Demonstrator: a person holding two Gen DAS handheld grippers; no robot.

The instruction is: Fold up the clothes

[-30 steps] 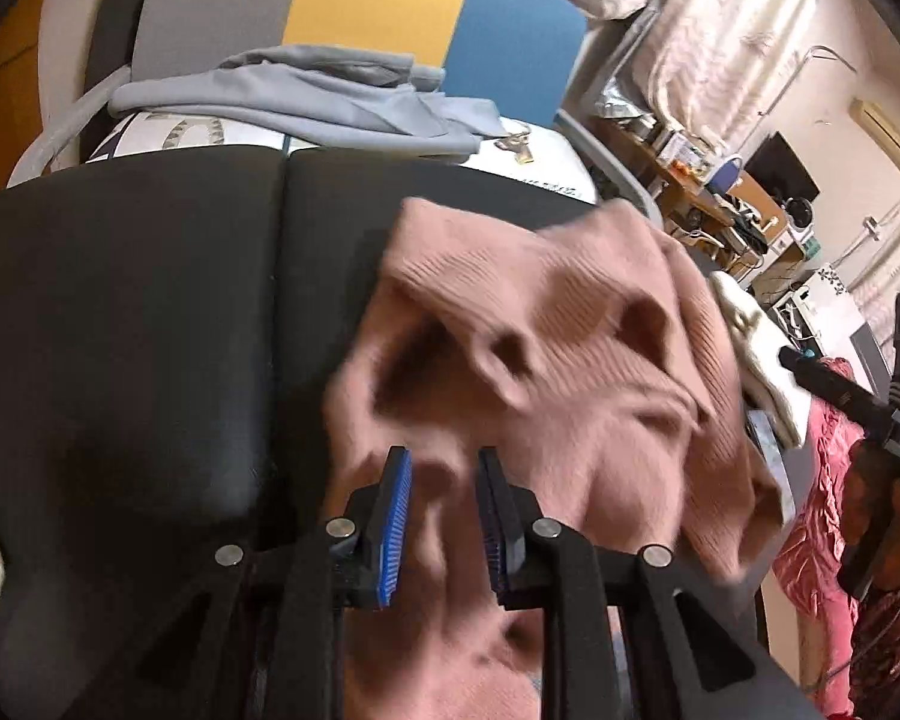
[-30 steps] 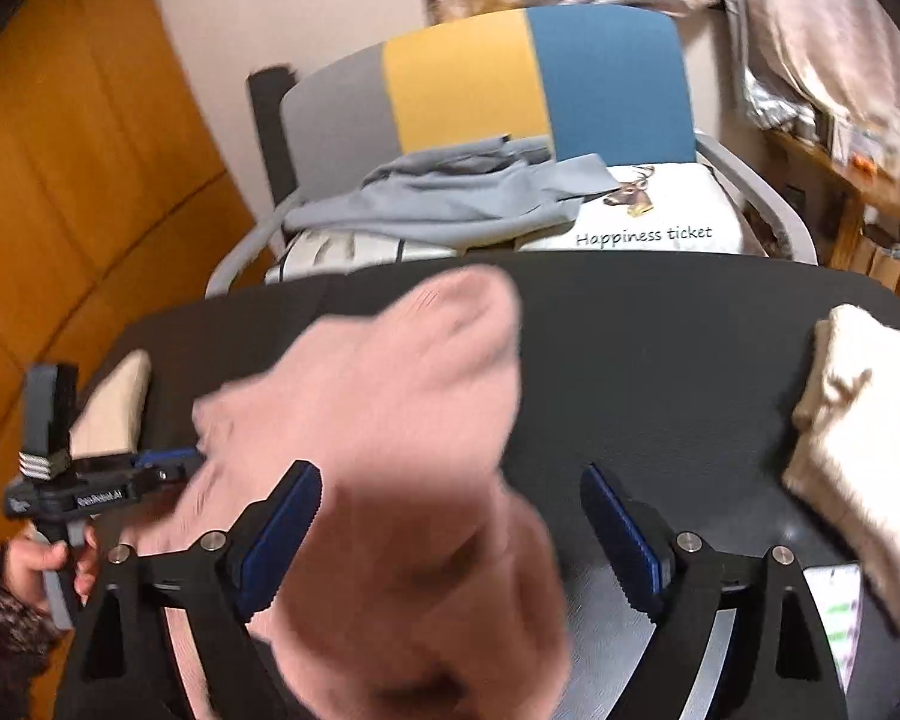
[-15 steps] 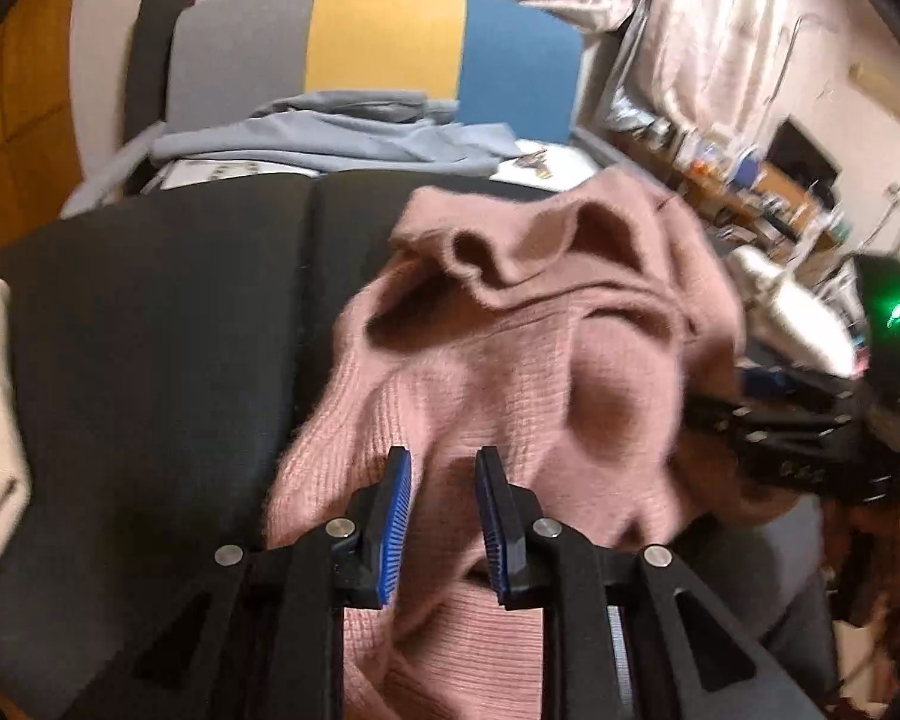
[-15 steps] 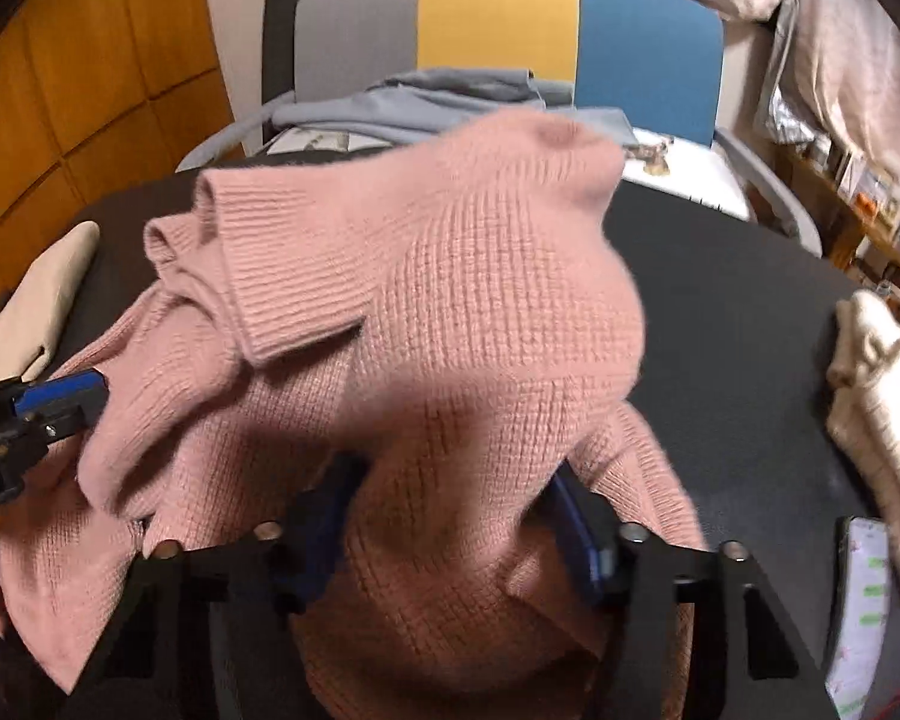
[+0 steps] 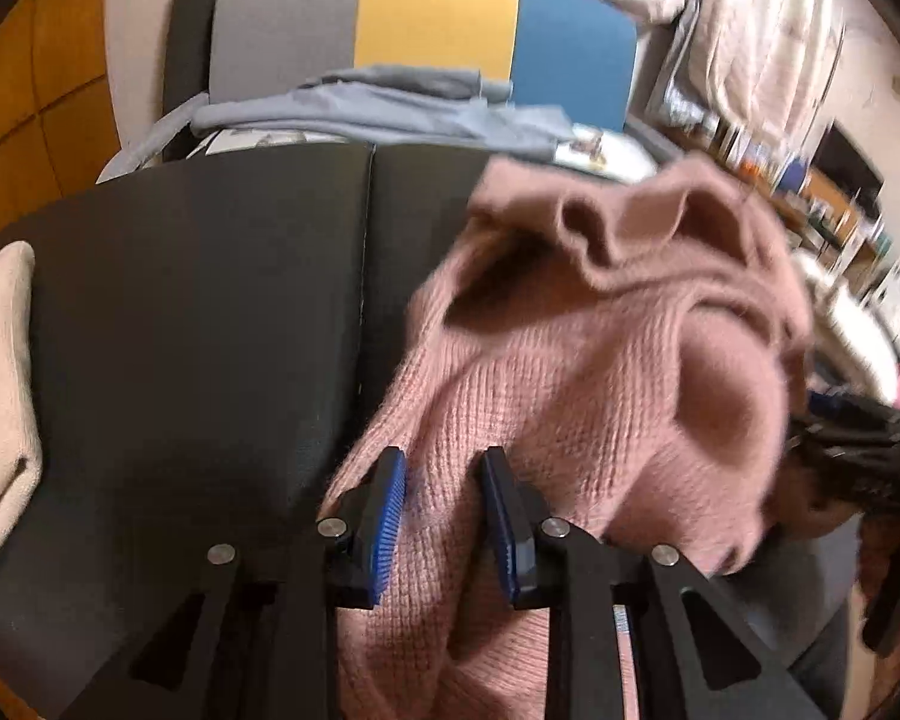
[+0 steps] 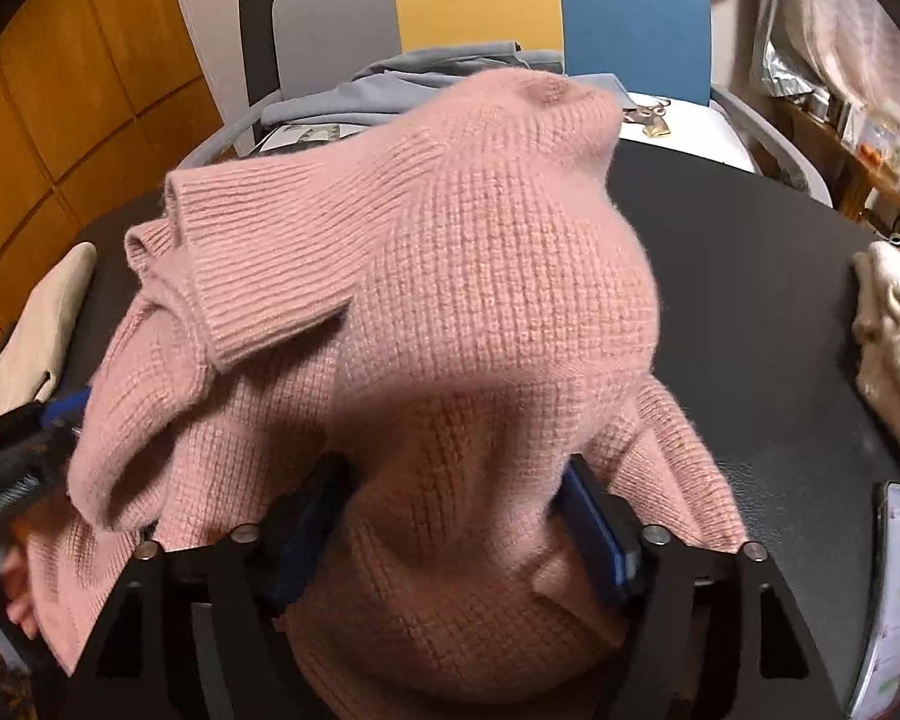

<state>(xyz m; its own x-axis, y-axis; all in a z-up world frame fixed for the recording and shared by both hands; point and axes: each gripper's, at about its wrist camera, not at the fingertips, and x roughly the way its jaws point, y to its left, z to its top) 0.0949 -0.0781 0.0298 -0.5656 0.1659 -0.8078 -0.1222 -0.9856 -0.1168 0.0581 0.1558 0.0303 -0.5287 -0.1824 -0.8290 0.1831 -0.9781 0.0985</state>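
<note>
Spread the pink sweater (image 6: 450, 300) flat on the black table (image 5: 198, 312) first — it lies bunched (collar far). The left gripper (image 5: 444, 516) pinches its near hem narrowly; the right gripper (image 6: 450, 534), jaws just widening, straddles a thick fold — whether it grips, I cannot tell.

The sweater (image 6: 450, 312) bulges over the right gripper (image 6: 450, 516), hiding most of both pads. The shelves (image 5: 810, 192) are motion-blurred. The phone (image 6: 894, 588) and the beige cloth (image 5: 0, 390) are cut off at frame edges.

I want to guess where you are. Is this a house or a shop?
Probably a home room: a pink sweater on a dark table, a chair draped with grey clothes, and cluttered shelves behind.
</note>
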